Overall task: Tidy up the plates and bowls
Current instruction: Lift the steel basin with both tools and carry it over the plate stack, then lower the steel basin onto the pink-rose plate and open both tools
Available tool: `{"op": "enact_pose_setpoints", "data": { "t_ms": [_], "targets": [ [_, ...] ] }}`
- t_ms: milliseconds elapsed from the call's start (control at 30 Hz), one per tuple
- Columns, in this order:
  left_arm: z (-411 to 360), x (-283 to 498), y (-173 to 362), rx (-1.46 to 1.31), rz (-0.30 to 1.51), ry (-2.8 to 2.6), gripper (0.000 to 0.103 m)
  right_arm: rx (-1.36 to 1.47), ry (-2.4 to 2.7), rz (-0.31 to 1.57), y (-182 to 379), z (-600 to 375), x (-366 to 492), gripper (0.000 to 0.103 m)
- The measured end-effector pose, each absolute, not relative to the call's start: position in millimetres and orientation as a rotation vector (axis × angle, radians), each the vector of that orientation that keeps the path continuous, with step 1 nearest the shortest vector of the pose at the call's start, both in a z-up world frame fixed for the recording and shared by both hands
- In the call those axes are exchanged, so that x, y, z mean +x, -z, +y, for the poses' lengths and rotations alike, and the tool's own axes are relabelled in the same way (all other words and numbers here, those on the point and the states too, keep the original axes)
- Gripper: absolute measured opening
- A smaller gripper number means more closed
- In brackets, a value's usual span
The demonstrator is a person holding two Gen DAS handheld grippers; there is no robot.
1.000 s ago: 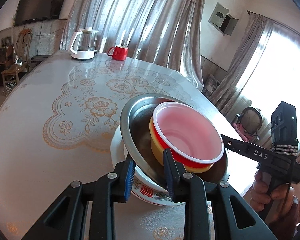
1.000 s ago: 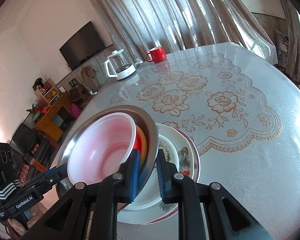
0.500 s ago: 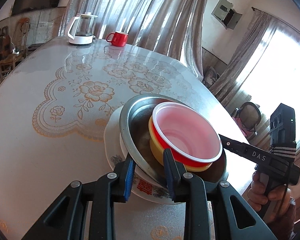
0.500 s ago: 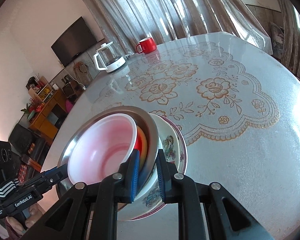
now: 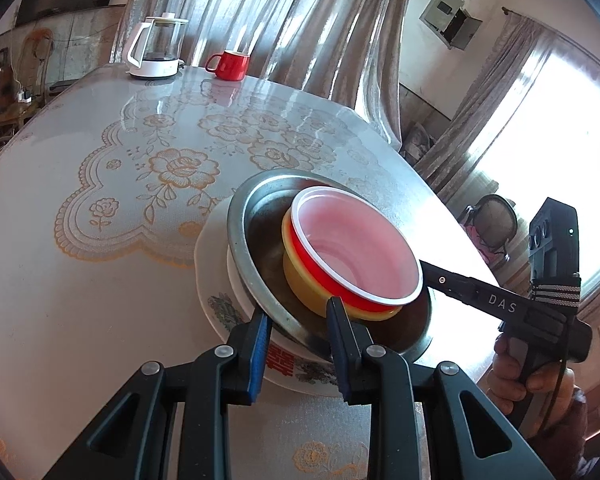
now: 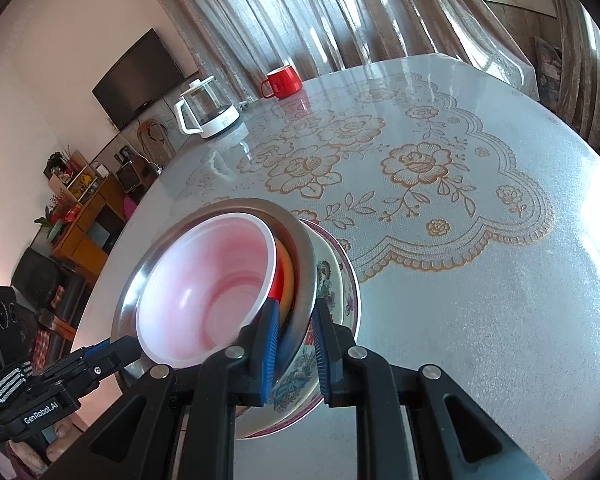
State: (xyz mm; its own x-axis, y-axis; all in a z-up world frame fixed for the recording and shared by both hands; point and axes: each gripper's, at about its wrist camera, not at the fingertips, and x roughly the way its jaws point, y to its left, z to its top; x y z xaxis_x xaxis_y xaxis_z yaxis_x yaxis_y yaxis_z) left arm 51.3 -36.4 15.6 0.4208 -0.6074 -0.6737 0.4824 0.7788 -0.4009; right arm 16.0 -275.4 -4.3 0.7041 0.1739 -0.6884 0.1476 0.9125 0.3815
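A steel bowl (image 5: 260,236) holds a yellow bowl (image 5: 300,284) with a red, white-lined bowl (image 5: 356,248) nested inside it. My left gripper (image 5: 298,316) is shut on the steel bowl's near rim. My right gripper (image 5: 432,272) grips the opposite rim; in its own view the right gripper (image 6: 296,312) has the steel rim (image 6: 140,276) pinched between its blue pads. The bowl stack sits tilted over patterned white plates (image 5: 212,264) lying on the table. Whether it touches them I cannot tell. The left gripper (image 6: 116,352) shows at the lower left of the right wrist view.
A glass kettle (image 5: 156,52) and a red mug (image 5: 230,65) stand at the far side of the round table (image 5: 80,300) with its floral cloth. A hand (image 5: 536,376) holds the right gripper beyond the table edge. A chair (image 5: 494,224) stands behind.
The steel bowl with its nested bowls has sunk a little toward the plates, most on the right gripper's side. Both grips stay the same.
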Motion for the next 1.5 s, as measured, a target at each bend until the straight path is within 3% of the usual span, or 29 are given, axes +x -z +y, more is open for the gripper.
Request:
{"op": "enact_pose_setpoints", "data": {
  "t_ms": [1500],
  "targets": [
    [-21.2, 27.7, -17.9, -0.084, 0.834, 0.594, 0.032, 0.422, -0.049, 0.813, 7.8, -256.5, 7.4, 0.023]
  ]
}}
